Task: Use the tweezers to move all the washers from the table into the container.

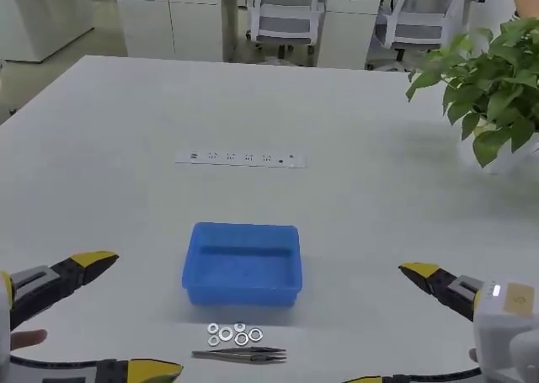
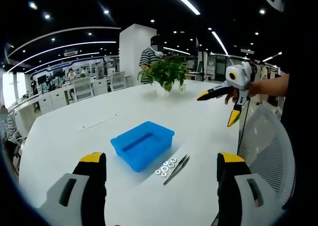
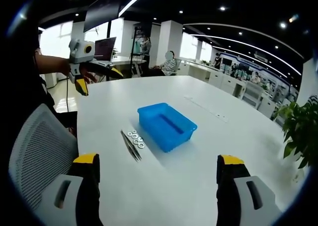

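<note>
table [image 1: 126, 147]: white, bears everything.
container [image 1: 242, 263]: blue, open, looks empty.
left gripper [image 1: 139, 313], right gripper [image 1: 386, 326]: flank container's near side, jaws spread, holding nothing.
tweezers [image 1: 240, 354]: flat, near container's near wall, long axis parallel to it; left gripper seems slightly nearer.
washers [image 1: 233, 334]: cluster between tweezers and container.

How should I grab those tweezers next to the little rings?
Grip the tweezers around the middle, with the jaws closing across their thin width. They lie flat, running left to right in front of the person, so probably come straight down from above and keep to the near side, because the washers sit just beyond them.
</note>
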